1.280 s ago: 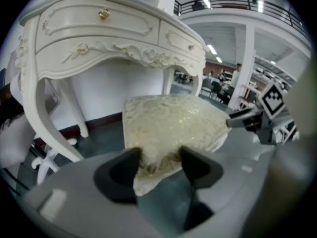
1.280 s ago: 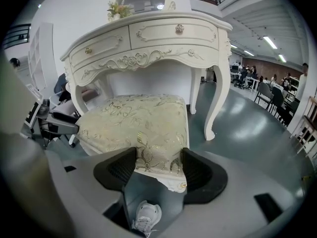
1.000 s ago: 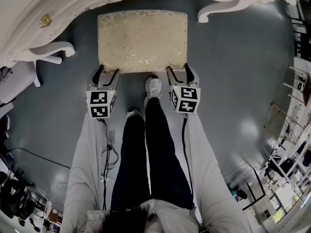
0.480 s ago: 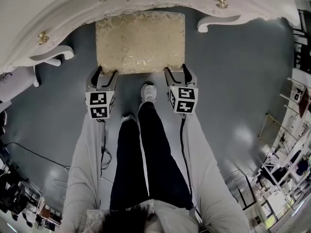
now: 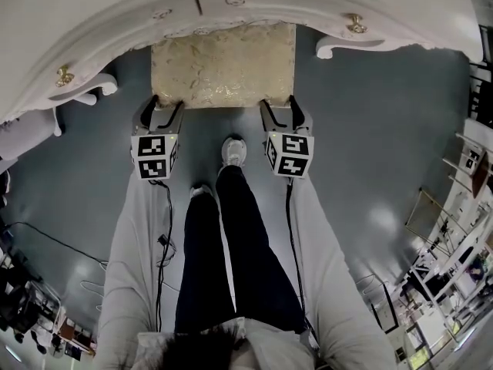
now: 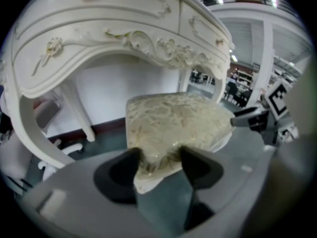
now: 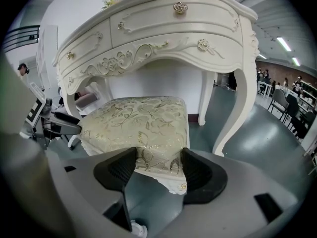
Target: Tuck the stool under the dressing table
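Observation:
The stool (image 5: 223, 64), with its cream-and-gold brocade cushion, stands on the grey floor with its far half under the white carved dressing table (image 5: 231, 2). My left gripper (image 5: 159, 108) is shut on the cushion's near left corner. My right gripper (image 5: 277, 108) is shut on the near right corner. In the left gripper view the stool's (image 6: 173, 123) corner is pinched between the left gripper's (image 6: 159, 161) black jaws. The right gripper view shows the stool's (image 7: 138, 120) fringed corner clamped in the right gripper (image 7: 158, 166), beneath the dressing table (image 7: 163, 29).
The table's curved legs (image 5: 350, 46) (image 5: 85, 91) flank the stool on either side. The person's legs and white shoes (image 5: 233, 151) stand between the grippers. Cables (image 5: 166, 241) trail on the floor at the left. Racks and clutter (image 5: 454, 268) line the right edge.
Both grippers have pushed forward with the stool, and the cushion has slid further beneath the dressing table. The person has stepped forward after it.

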